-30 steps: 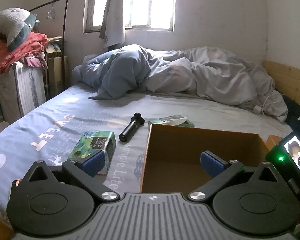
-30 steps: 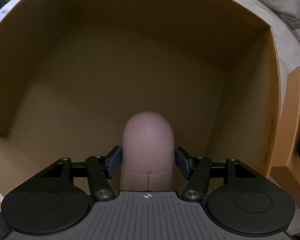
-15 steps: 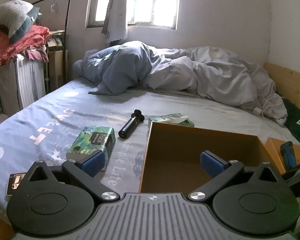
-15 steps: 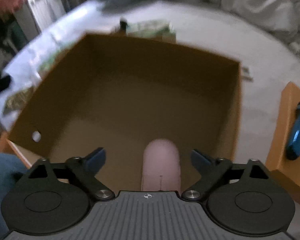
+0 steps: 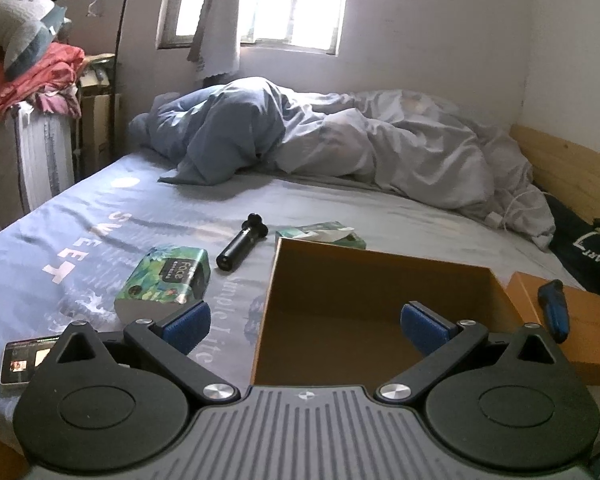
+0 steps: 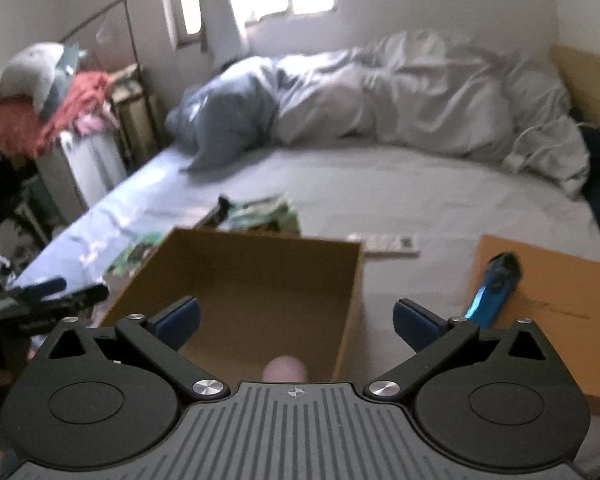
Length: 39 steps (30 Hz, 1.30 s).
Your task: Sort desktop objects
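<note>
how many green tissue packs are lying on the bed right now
2. One tissue pack lies on the sheet left of the cardboard box, near the black tube. The other pack sits just behind the box's far edge. More could be hidden behind the box.

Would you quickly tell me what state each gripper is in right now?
Left gripper: open, holding nothing, poised over the cardboard box.
Right gripper: jaws just opened, empty; the pink object lies below in the box.

My left wrist view looks forward and slightly down across the bed (image 5: pixel 100 216), close behind the cardboard box (image 5: pixel 380 280). My right wrist view faces likewise, from farther right. Both share the box (image 6: pixel 260 264) and the duvet (image 5: pixel 380 140).
</note>
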### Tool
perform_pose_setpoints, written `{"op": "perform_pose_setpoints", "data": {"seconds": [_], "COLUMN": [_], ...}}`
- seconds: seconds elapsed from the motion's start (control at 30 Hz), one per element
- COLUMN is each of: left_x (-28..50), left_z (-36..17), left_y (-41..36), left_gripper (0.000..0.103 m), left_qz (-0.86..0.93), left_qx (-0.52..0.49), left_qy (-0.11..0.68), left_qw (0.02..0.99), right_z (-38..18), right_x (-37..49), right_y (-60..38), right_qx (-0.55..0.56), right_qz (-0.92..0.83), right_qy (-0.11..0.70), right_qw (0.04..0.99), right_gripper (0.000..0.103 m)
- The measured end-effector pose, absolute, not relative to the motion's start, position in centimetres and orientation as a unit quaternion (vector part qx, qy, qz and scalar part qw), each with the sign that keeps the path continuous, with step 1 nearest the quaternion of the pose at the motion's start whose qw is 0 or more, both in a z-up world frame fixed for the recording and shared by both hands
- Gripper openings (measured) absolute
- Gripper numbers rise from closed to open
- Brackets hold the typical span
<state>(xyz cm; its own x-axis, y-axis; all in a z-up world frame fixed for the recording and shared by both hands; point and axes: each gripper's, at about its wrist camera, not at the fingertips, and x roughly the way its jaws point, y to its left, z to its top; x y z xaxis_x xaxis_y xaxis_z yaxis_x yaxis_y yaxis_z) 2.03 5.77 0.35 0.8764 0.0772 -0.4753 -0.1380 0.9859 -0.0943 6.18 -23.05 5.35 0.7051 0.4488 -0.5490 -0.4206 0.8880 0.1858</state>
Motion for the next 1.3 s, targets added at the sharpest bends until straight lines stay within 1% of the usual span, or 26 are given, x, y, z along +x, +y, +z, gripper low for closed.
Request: {"op": "perform_pose_setpoints", "data": {"seconds": [0.37,0.57,0.7,0.97,1.2,1.3], "left_x": [1.5,1.3,1.3,1.1,0.8,0.7], "left_z": [0.7,0.7,0.6,0.5,0.4,0.3], "left_y": [4.4,3.9,3.7,2.9,1.7,1.3], "left_gripper": [0.103,0.103,0.103,0.103,0.103,0.103], "left_qz": [0.031,0.017,0.011,-0.006,-0.02,-0.027], "left_qx": [-0.045,-0.047,-0.046,-0.04,-0.024,-0.022], "left_qy": [0.241,0.242,0.244,0.245,0.245,0.243], "left_qw": [0.969,0.969,0.969,0.969,0.969,0.969], "right_z": [9.7,10.4,10.3,7.5,3.6,1.9], "right_x": [1.7,-0.8,-1.7,-1.6,-1.7,-1.8], "right_y": [-27.3,-28.9,-30.2,-31.9,-31.5,-32.3], "right_qx": [0.043,0.035,0.033,0.026,0.0,0.013], "right_qz": [0.216,0.188,0.173,0.145,0.135,0.145], "right_qy": [0.222,0.168,0.147,0.134,0.15,0.126], "right_qw": [0.95,0.967,0.973,0.98,0.98,0.981], "right_gripper": [0.103,0.103,0.103,0.103,0.103,0.103]}}
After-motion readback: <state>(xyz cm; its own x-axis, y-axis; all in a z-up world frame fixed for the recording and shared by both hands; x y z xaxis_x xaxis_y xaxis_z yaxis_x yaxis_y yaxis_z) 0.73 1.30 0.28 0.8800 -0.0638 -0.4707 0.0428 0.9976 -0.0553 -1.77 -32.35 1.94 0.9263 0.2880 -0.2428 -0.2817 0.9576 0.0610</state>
